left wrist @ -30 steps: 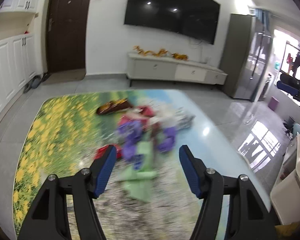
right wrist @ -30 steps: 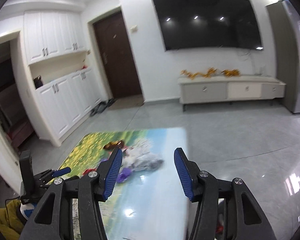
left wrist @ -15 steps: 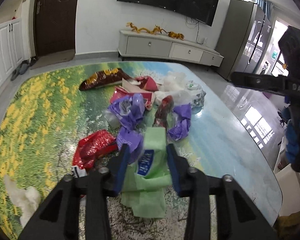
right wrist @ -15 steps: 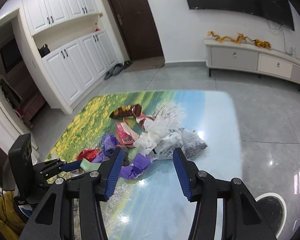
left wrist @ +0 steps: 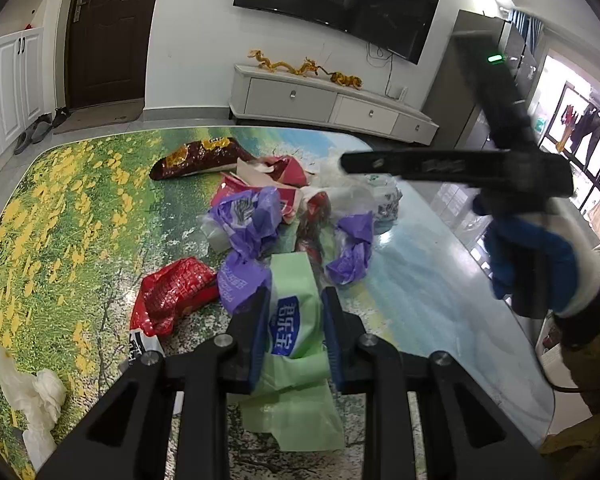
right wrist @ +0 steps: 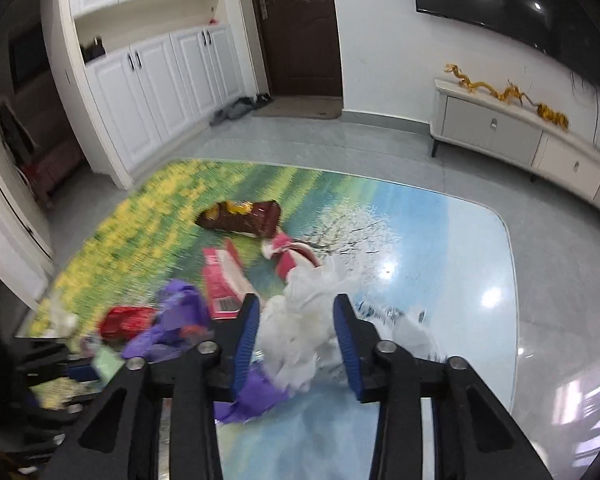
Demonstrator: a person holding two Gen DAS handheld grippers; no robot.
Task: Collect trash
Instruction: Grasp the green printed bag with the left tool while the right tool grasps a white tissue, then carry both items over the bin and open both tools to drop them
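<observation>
A heap of trash lies on a table (left wrist: 60, 208) with a printed flower scene. My left gripper (left wrist: 294, 300) is shut on a light green tissue pack (left wrist: 294, 320) with a blue label. Around it lie purple wrappers (left wrist: 248, 220), a red wrapper (left wrist: 172, 292) and a brown snack bag (left wrist: 196, 158). My right gripper (right wrist: 296, 312) is open, its fingers on either side of a white crumpled plastic bag (right wrist: 300, 320). The right gripper also shows in the left wrist view (left wrist: 460, 166), above the heap. The brown snack bag (right wrist: 244, 216) and a pink box (right wrist: 220, 284) lie beyond.
A white crumpled tissue (left wrist: 32, 388) lies at the table's near left edge. The table's glossy blue right part (right wrist: 440, 260) ends at a rounded edge. A white TV cabinet (left wrist: 324, 104), a dark door (left wrist: 104, 32) and white cupboards (right wrist: 160, 80) stand around on the tiled floor.
My left gripper has closed further on the green tissue pack. My right gripper has come down over the heap, its fingers now around the white plastic bag.
</observation>
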